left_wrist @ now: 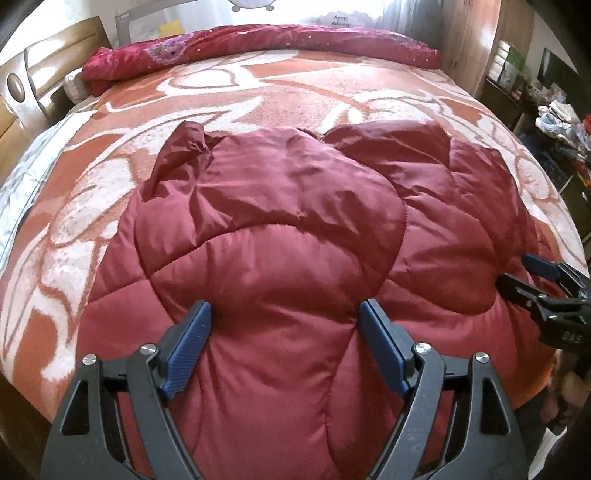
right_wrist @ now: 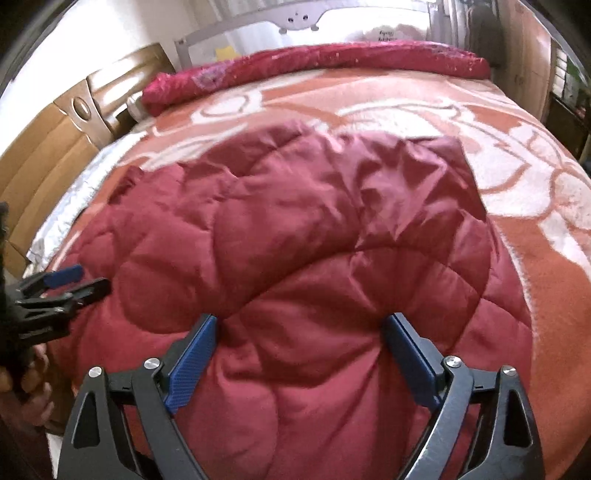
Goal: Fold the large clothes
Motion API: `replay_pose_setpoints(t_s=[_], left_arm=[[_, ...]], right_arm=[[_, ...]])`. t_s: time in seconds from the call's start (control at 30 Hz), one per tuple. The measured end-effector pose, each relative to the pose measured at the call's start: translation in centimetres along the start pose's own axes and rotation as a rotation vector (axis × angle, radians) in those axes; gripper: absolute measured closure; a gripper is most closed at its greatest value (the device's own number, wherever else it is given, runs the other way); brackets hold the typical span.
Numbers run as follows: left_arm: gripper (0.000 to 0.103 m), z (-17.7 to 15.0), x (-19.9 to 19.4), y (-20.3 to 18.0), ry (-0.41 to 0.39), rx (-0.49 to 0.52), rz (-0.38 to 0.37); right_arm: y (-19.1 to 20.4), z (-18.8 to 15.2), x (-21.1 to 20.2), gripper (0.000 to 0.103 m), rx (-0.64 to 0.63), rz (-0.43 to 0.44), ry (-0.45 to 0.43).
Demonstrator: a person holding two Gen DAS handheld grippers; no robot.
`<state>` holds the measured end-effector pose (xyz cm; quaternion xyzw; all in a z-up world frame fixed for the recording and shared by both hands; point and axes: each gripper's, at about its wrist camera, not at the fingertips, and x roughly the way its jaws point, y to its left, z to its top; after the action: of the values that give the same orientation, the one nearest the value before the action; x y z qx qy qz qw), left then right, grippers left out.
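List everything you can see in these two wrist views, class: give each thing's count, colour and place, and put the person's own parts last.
quilted jacket: one, dark red, spread on the near part of the bed, under both grippers
patterned blanket: one, orange and white, covering the bed
rolled quilt: one, crimson, along the far edge of the bed
headboard: one, brown wood, at the left
bed rail: one, grey, behind the rolled quilt
cluttered shelves: dark, at the right, contents too small to tell
left gripper: one, black with blue pads, open, fingers pressing into the jacket
right gripper: one, black with blue pads, open, fingers pressing into the jacket
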<state>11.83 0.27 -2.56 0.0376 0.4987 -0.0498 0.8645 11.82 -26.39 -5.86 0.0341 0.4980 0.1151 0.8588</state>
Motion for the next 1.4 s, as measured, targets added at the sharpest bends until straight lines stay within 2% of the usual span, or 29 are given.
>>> replay_pose_setpoints(t_s=[0.13, 0.4, 0.63, 0.77, 1.03, 1.27, 1.4], left_arm=[[0.017, 0.2, 1.0, 0.0, 0.004, 0.0, 0.01], [0.015, 0.4, 1.6, -0.1, 0.006, 0.006, 0.024], [0.014, 0.5, 1.9, -0.1, 0.013, 0.007, 0.03], [0.013, 0.7, 2.0, -0.3, 0.013, 0.011, 0.035], [0.013, 0.7, 2.2, -0.4, 0.015, 0.015, 0.042], [0.013, 0.6, 2.2, -0.4, 0.014, 0.017, 0.046], [0.013, 0.6, 2.3, -0.5, 0.008, 0.024, 0.052]], right_arm=[[-0.4, 0.3, 1.5, 0.005, 0.003, -0.009, 0.012], [-0.3, 0.1, 1.4, 0.004, 0.008, -0.002, 0.016], [-0.3, 0.8, -1.4, 0.009, 0.034, -0.007, -0.011], [-1.0, 0.6, 0.2, 0.008, 0.025, -0.001, 0.036], [-1.3, 0.8, 1.5, 0.004, 0.019, 0.004, 0.04], [-0.8, 0.8, -1.1, 0.011, 0.02, -0.018, -0.001], [-1.7, 0.1, 0.5, 0.009, 0.024, 0.003, 0.025]])
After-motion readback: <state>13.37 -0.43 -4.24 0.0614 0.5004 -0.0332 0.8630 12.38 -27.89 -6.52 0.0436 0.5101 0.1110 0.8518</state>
